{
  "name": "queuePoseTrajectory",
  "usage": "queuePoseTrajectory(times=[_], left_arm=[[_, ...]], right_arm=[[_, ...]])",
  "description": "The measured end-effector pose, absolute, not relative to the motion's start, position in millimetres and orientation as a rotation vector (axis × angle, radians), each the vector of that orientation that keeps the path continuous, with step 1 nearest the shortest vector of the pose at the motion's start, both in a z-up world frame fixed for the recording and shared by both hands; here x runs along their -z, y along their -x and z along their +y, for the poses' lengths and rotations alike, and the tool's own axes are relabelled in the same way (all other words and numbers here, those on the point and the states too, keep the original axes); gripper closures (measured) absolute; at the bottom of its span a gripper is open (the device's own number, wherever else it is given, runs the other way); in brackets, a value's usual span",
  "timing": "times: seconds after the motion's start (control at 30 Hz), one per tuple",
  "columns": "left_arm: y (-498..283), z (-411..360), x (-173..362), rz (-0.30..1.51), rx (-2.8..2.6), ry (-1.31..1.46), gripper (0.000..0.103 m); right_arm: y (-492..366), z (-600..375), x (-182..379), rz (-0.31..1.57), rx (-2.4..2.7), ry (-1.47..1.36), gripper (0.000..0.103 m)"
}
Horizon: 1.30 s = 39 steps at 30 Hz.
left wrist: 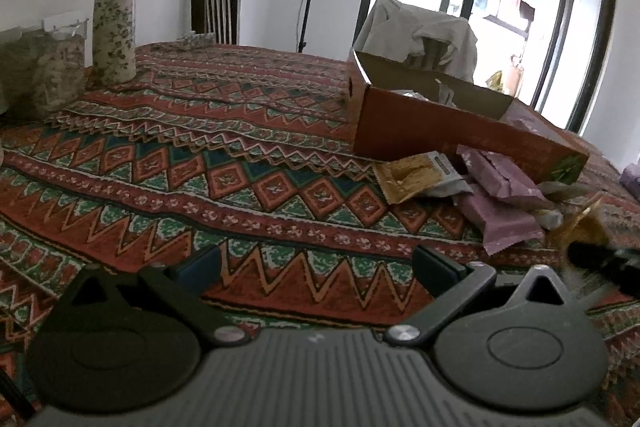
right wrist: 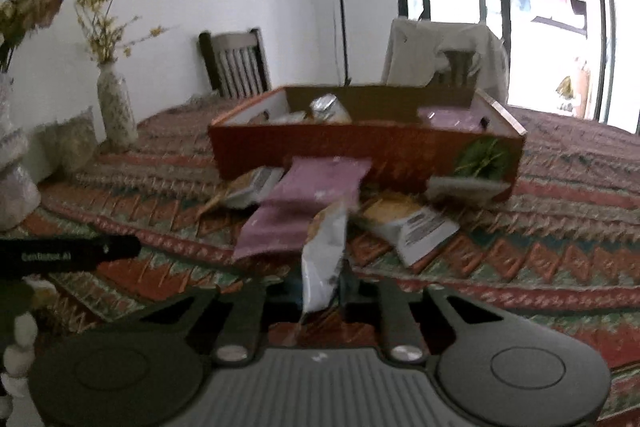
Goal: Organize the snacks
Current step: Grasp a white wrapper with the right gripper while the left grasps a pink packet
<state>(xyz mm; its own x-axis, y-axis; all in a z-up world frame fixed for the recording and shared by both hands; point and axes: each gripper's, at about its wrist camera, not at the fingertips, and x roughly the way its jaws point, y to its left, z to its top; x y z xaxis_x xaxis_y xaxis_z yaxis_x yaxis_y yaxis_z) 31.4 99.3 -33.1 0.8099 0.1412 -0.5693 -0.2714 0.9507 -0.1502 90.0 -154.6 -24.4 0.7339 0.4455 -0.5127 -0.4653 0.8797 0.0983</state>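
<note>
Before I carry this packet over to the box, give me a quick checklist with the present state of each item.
1. Right claw shut on the white snack packet: ok.
2. Packet lifted free of the snack pile: cannot tell, picture blurred.
3. Cardboard box open on top: ok.
4. Free room inside the box, between the foil packet and purple packet: ok.
5. Left claw open, holding nothing, off to the side: ok.
6. Floral vase away from the path to the box: ok.
</note>
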Motion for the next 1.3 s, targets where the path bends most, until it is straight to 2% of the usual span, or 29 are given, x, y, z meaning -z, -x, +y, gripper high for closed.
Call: queuePoseTrajectory(times=[0.33,0.83,0.9,0.93,1.0,1.03,1.3], left_arm=[[-57.9,62.3,15.7,0.621,-0.125,0.216,0.0],[-143.6,-13.0,22.1,0.75,-0.129,0.21,0.0],[-149.8,-19.1,24.5,0.754,-0.161,0.185,0.008],[-152.6,-21.1,27.1,0.766,-0.178,0.178,0.021],[-151.4,-26.0,27.7,0.752,-0.181,0.154,0.031],[-149.6,-28.0,27.9,0.746,-0.171,0.142,0.039],[-129.5,-21.4,27.1,0.71,-0.098,0.129,0.041]], right_arm=[[-123.1,-200.3,18.2,0.436,-0.352,-0.004,0.088],[-138.8,-218.8,32.7,0.47,-0.356,-0.115,0.088],[-136.3,-217.6,32.0,0.459,-0.359,-0.107,0.088],[-135.4,-217.6,31.7,0.455,-0.36,-0.105,0.088],[-134.4,-217.6,30.7,0.452,-0.361,-0.107,0.088],[-134.6,-217.8,30.7,0.452,-0.362,-0.109,0.088],[-130.9,-218.6,29.7,0.432,-0.364,-0.114,0.088]])
